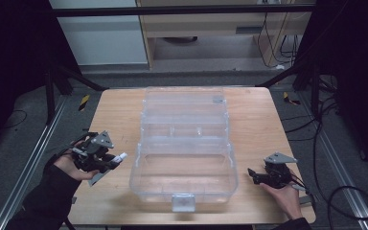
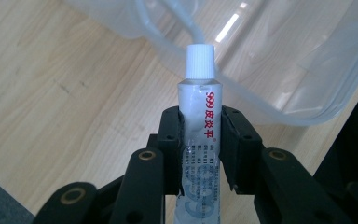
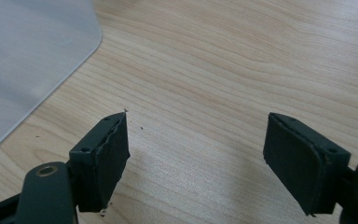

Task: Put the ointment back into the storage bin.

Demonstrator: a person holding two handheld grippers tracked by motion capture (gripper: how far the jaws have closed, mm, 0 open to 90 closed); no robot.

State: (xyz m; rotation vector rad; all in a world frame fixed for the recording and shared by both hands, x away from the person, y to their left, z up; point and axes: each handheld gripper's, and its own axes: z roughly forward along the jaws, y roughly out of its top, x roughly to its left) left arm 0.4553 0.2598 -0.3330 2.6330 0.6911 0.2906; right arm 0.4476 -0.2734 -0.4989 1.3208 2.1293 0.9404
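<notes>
High view, tube: the left gripper (image 1: 106,160) is clenched on a small ointment tube (image 1: 116,158), white cap pointing right toward the clear plastic box (image 1: 139,178), which stands open in the middle of the wooden surface (image 1: 115,110).
High view, target: the near compartment of the box is the closest open space; the tube sits just left of its left wall, apart from it.
High view, other hand: the right gripper (image 1: 252,174) rests low at the near right, beside the box and apart from it.
Left gripper view, grip: both pads press on the tube (image 2: 200,122) at its printed middle, and the white cap (image 2: 200,60) stands well clear beyond the jaws.
Left gripper view, advice: the tube is soft, so the squeeze should stay as light as it is; a harder one would likely crease it or force the contents toward the cap.
Left gripper view, path: the rounded rim of the box (image 2: 261,105) lies directly ahead, so the cap should probably pass above that rim before the hand lowers.
Right gripper view, state: the right gripper (image 3: 196,154) is released, jaws wide apart with bare surface (image 3: 242,60) between them.
Right gripper view, use: a frosted corner of the box (image 3: 32,60) shows at far left; this hand could steady the box if it slides.
</notes>
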